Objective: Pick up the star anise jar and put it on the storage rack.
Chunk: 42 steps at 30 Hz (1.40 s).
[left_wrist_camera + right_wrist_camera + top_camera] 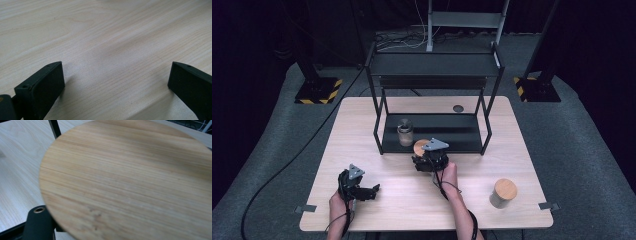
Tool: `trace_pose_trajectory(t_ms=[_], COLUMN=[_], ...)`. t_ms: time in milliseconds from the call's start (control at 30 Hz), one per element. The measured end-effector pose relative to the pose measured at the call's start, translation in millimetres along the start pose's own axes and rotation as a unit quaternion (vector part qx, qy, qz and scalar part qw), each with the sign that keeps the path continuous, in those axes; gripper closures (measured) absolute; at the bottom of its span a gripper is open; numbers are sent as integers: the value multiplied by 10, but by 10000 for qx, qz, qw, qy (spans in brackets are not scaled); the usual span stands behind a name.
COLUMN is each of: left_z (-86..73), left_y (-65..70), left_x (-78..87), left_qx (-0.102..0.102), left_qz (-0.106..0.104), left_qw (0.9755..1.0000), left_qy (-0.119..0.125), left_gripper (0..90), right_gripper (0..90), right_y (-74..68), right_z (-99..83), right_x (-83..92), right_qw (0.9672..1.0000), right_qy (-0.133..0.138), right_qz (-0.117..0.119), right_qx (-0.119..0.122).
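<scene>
My right gripper (426, 153) is shut on a round wooden lid (420, 146) and holds it at the front edge of the black rack's lower shelf (457, 136). In the right gripper view the lid (130, 182) is very close, its grain plain, with one black finger (37, 225) under its lower left rim. An open glass jar (405, 133) stands on that shelf, just left of the lid. My left gripper (372, 190) rests low over the table's front left, open; its jaws (116, 82) stand wide apart over bare wood.
A black two-level rack (432, 65) stands at the back middle of the light wooden table (357, 130). A closed jar with a wooden lid (503, 193) stands at the front right. A round dark grommet (457, 108) sits in the tabletop behind the rack.
</scene>
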<state>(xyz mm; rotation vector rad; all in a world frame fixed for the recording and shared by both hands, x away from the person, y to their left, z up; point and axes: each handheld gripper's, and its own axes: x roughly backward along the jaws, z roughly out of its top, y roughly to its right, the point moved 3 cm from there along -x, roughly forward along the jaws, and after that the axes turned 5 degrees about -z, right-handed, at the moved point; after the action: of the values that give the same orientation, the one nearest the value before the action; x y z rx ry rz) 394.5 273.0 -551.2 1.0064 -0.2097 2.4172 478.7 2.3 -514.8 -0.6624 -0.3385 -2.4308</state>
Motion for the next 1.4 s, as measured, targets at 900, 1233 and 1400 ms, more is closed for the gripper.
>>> trace_pose_trajectory(t_ms=[900,1233,1400], left_z=[0,0,0], left_y=[-4,-3,-4], left_x=[0,1,0], left_qx=[7,0,6], left_qz=[-15,-9,-13], left_qw=[10000,10000,10000], left_qy=[-18,-13,-13], left_gripper=[3,3,3], right_gripper=[250,250,250], right_y=[229,276,310], right_z=[90,129,149], right_x=[38,6,-3], right_qw=[9997,9997,9996], right_qy=[29,-5,-18], right_qz=[-172,-225,-267], right_qx=[-150,-138,-120])
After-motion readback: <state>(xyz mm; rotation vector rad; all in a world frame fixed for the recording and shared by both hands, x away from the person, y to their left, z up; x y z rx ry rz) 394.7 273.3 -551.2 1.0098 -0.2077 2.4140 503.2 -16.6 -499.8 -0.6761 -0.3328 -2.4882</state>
